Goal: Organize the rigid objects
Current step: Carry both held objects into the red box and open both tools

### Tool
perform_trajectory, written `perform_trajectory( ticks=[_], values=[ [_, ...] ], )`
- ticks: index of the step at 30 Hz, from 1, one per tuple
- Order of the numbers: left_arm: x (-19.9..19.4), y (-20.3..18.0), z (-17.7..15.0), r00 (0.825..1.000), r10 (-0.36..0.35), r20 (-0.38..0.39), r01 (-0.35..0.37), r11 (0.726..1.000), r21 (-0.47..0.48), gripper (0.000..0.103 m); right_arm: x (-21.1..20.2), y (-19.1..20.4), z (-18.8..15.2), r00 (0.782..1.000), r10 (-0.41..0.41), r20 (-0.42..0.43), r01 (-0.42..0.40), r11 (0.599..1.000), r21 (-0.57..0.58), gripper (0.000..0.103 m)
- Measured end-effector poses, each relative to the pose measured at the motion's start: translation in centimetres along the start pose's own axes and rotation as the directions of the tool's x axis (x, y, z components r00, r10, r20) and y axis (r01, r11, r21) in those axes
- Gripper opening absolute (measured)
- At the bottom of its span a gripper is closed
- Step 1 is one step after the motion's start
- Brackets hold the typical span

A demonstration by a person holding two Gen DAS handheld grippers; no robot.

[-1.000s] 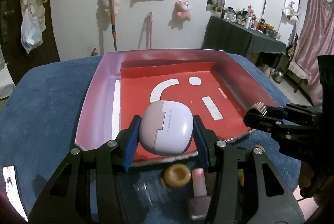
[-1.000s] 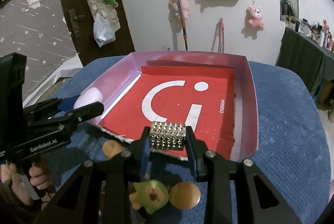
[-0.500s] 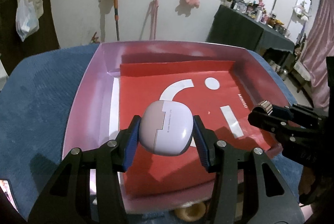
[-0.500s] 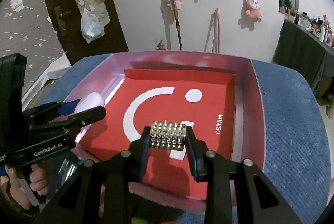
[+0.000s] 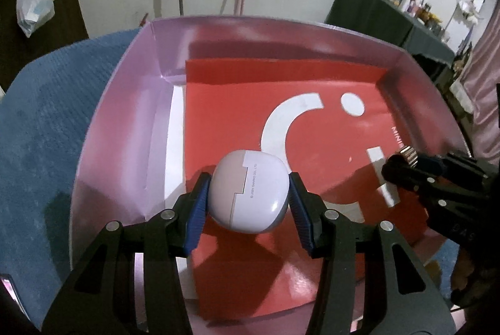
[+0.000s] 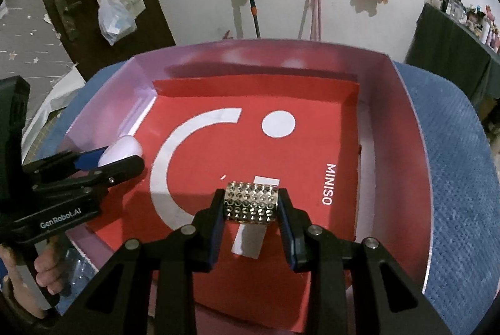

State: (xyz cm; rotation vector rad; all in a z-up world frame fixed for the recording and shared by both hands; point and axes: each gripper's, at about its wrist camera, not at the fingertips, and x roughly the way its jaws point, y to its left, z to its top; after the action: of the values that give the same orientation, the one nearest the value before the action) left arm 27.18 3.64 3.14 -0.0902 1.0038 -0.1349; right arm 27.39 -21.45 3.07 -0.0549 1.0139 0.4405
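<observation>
Over the pink box point(image 6: 403, 103), right gripper point(image 6: 251, 203) clamps studded cylinder point(image 6: 251, 202) crosswise; left gripper point(image 5: 248, 197) clamps case point(image 5: 248, 194).

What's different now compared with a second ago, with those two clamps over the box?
Both hand-held grippers moved forward from the box's near edge to over its red floor. The left hand-held gripper still clamps the rounded lilac plastic case; the right hand-held gripper still clamps the studded silver cylinder. The pink-walled cardboard box hasn't moved.
</observation>
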Motion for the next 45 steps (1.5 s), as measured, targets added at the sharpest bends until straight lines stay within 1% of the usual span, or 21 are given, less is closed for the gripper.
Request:
perform_trajectory(
  ticks=[1, 3, 7, 11, 24, 33, 36, 37, 38, 39, 40, 45],
  values=[
    [0.36, 0.19, 0.11, 1.0, -0.008, -0.022, 0.008, 1.0, -0.005, 0.047, 0.19, -0.02, 0.0, 1.0, -0.007, -0.004, 0.007, 1.0, -0.002, 0.034],
    [0.66, 0.34, 0.3, 0.999, -0.015, -0.039, 0.015, 1.0, -0.008, 0.047, 0.51, -0.09, 0.08, 1.0, -0.014, -0.011, 0.014, 1.0, 0.0, 0.034],
    [0.81, 0.09, 0.39, 0.999, 0.01, -0.045, -0.009, 1.0, 0.025, 0.047, 0.94, 0.03, 0.1, 0.999, -0.026, -0.025, 0.026, 1.0, -0.007, 0.034],
    [0.86, -0.1, 0.24, 0.999, 0.025, -0.046, -0.023, 0.999, 0.044, 0.047, 1.02, 0.04, 0.14, 0.999, -0.029, -0.028, 0.029, 1.0, -0.007, 0.034],
    [0.97, -0.33, 0.45, 0.999, 0.027, -0.046, -0.025, 0.999, 0.043, 0.047, 1.12, 0.09, 0.16, 0.999, -0.032, -0.026, 0.032, 0.999, -0.011, 0.034],
    [1.04, -0.29, 0.65, 0.999, 0.026, -0.043, -0.023, 0.998, 0.06, 0.049, 1.07, 0.19, 0.2, 0.999, -0.032, -0.023, 0.031, 0.999, -0.016, 0.035],
    [1.03, -0.37, 0.74, 0.998, 0.036, -0.043, -0.033, 0.998, 0.059, 0.049, 1.03, 0.32, 0.34, 0.999, -0.029, -0.024, 0.028, 0.999, -0.019, 0.038],
    [1.0, -0.36, 0.74, 0.998, 0.037, -0.043, -0.035, 0.998, 0.056, 0.049, 1.0, 0.33, 0.34, 0.999, -0.028, -0.023, 0.028, 0.999, -0.018, 0.042],
    [1.0, -0.45, 0.8, 0.998, 0.039, -0.043, -0.036, 0.998, 0.054, 0.049, 0.96, 0.32, 0.36, 0.999, -0.027, -0.022, 0.027, 0.999, -0.017, 0.049],
    [0.99, -0.52, 0.76, 0.998, 0.041, -0.044, -0.038, 0.998, 0.053, 0.049, 0.96, 0.34, 0.32, 0.999, -0.031, -0.02, 0.03, 0.999, -0.017, 0.052],
    [0.96, -0.56, 0.78, 0.998, 0.041, -0.041, -0.039, 0.998, 0.052, 0.05, 0.97, 0.36, 0.33, 0.999, -0.032, -0.018, 0.032, 0.999, -0.019, 0.054],
    [0.33, -0.65, 0.67, 0.999, 0.041, -0.007, -0.04, 0.998, 0.052, 0.053, 0.86, 0.43, 0.13, 1.0, -0.028, -0.011, 0.027, 0.999, -0.023, 0.054]
  ],
)
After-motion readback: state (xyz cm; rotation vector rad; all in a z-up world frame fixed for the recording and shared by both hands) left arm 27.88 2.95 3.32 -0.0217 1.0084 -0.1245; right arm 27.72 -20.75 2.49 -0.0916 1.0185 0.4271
